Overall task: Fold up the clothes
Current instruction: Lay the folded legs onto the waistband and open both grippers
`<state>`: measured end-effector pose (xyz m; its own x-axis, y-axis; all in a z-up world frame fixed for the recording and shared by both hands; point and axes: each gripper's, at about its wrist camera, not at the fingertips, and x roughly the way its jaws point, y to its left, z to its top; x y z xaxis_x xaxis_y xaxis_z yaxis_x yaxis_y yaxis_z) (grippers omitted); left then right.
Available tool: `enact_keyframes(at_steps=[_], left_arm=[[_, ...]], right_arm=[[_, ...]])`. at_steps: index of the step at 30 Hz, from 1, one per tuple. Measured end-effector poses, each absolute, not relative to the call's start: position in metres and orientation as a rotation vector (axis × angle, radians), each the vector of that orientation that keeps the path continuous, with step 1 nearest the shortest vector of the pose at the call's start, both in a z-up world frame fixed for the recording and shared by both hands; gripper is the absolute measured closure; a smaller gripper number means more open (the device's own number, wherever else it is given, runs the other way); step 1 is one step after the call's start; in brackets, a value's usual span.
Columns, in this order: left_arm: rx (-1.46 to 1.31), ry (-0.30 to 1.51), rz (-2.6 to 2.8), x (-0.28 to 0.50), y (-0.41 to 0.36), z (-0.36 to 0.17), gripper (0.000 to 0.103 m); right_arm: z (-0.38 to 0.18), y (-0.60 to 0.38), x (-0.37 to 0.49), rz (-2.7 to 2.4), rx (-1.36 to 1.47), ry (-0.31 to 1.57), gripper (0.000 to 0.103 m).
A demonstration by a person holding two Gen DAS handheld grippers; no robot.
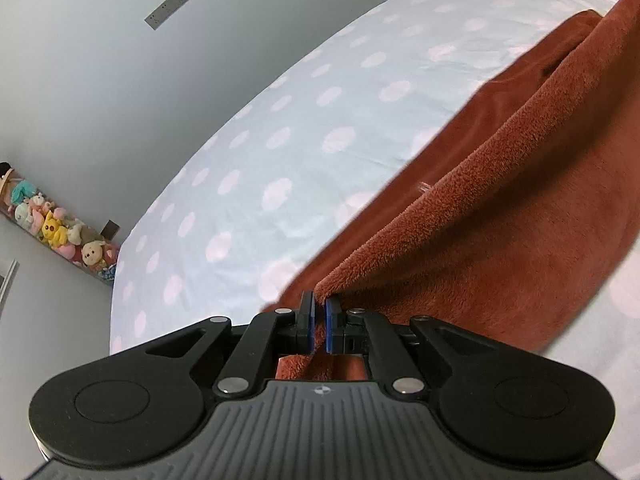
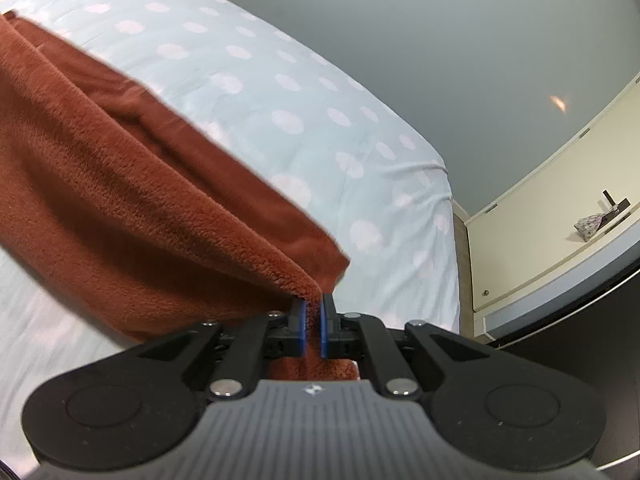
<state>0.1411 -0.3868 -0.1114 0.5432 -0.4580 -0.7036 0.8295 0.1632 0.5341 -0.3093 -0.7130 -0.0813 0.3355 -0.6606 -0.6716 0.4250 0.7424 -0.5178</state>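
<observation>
While the left gripper [image 1: 319,304] clamps its blue pads on one corner of the rust-red fleece garment [image 1: 500,208], the cloth stretches away toward two o'clock over the polka-dot bed sheet [image 1: 280,128]. At nine o'clock in the left wrist view, plush toys [image 1: 60,232] line a shelf. The right gripper [image 2: 314,306] is likewise closed on another corner, the garment spreading toward ten o'clock, lifted above the sheet, with a cream cabinet [image 2: 560,216] at three o'clock.

A bed sheet [image 1: 304,128] with pale pink dots covers the bed. Soft toys [image 1: 60,232] sit in a row by the grey wall [image 1: 80,80]. A cream cupboard [image 2: 560,200] stands near the bed.
</observation>
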Motion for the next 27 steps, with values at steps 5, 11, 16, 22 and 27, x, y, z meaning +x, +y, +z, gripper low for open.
enact_keyframes(at_steps=[5, 11, 16, 22, 27], left_arm=[[1.085, 0.465, -0.948, 0.178, -0.439, -0.136, 0.100], [1.100, 0.516, -0.915, 0.218, -0.489, -0.175, 0.100], [1.066, 0.566, -0.896, 0.241, -0.506, -0.205, 0.100], [0.965, 0.649, -0.880, 0.258, -0.505, -0.227, 0.090], [0.736, 0.688, -0.893, 0.277, -0.479, -0.193, 0.075]], right_arm=[[-0.098, -0.777, -0.260, -0.709, -0.241, 1.036, 0.096], [-0.135, -0.841, -0.203, -0.739, -0.189, 1.082, 0.096], [-0.174, -0.872, -0.174, -0.745, -0.148, 1.135, 0.096], [-0.201, -0.882, -0.166, -0.790, -0.047, 1.133, 0.094], [-0.189, -0.869, -0.174, -0.827, -0.044, 1.081, 0.074]])
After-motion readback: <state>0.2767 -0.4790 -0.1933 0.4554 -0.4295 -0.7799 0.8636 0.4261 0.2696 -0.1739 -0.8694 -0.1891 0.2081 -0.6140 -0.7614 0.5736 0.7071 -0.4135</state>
